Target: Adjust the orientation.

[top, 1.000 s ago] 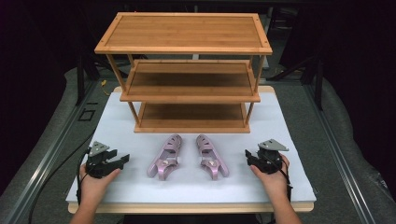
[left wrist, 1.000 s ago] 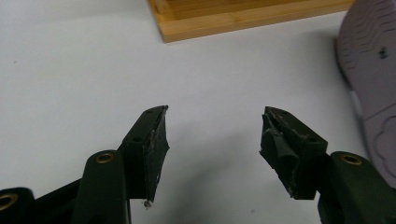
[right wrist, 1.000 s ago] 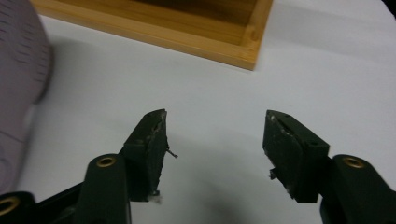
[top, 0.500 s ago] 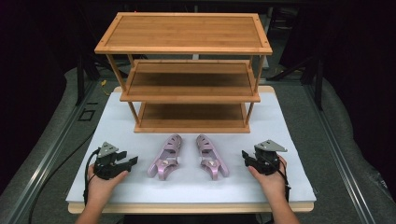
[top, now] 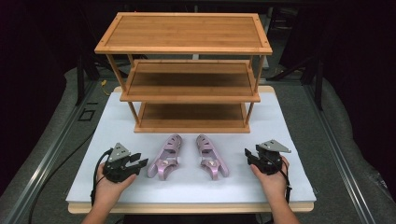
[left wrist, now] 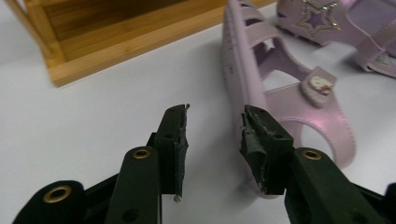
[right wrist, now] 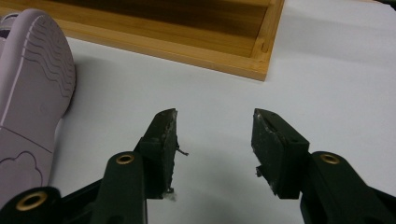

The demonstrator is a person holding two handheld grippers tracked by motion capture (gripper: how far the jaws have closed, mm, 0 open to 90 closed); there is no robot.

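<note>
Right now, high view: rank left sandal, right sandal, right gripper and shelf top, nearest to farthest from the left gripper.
From the left gripper:
1. Left sandal, just beside its jaws.
2. Right sandal, past the first, mid-table.
3. Right gripper, across at the table's right side.
4. Shelf top, at the far back, highest tier.

Both forearms come in from the bottom edge. The left hand [top: 109, 184] holds the left gripper [top: 138, 163] low, its jaws pointing right and parted with nothing between them. The right hand [top: 272, 179] holds the right gripper [top: 248, 156], jaws pointing left, likewise parted and empty.
</note>
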